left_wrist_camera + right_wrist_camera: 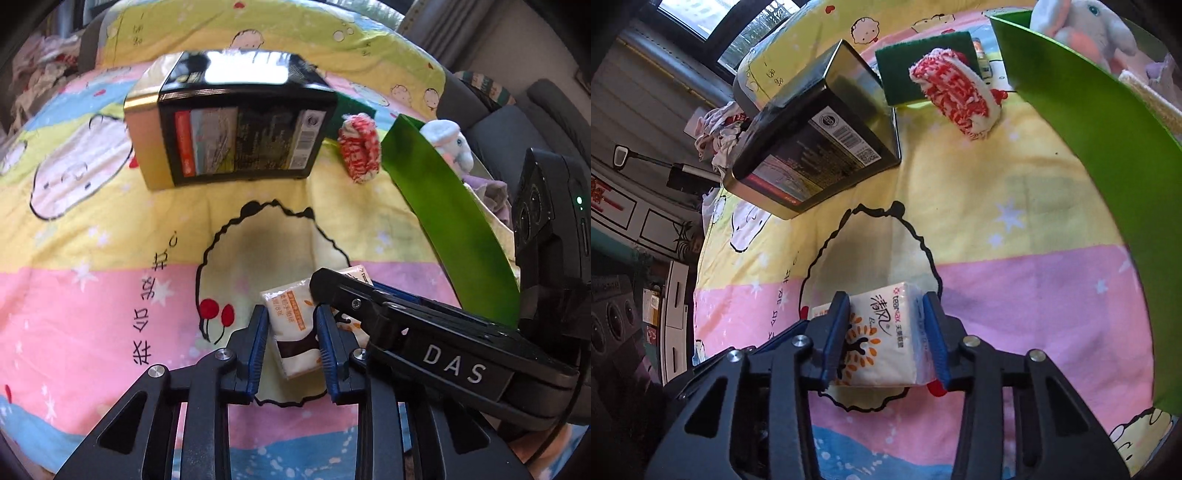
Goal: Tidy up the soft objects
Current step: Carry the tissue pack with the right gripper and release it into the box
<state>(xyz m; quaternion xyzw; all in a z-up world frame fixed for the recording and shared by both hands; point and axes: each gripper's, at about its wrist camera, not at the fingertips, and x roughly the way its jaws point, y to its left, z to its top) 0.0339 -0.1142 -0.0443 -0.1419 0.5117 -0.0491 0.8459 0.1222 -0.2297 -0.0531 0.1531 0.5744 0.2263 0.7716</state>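
A white and orange tissue pack [293, 326] lies on the cartoon bedsheet [110, 295]. My left gripper [291, 347] is shut on one end of it. My right gripper [886, 336] is shut on the same tissue pack [882, 332] from the other side; its black body crosses the left wrist view at right. A red and white knitted roll [360, 147] [955, 98] lies further off. A green bin [450, 225] [1108, 155] at right holds a white plush toy [452, 142] [1086, 29].
A black and gold tin box [229, 125] [820, 144] lies at the back left. A green scouring pad [916, 70] sits behind the knitted roll. Clothes [718, 133] are piled beyond the bed edge, with furniture at left.
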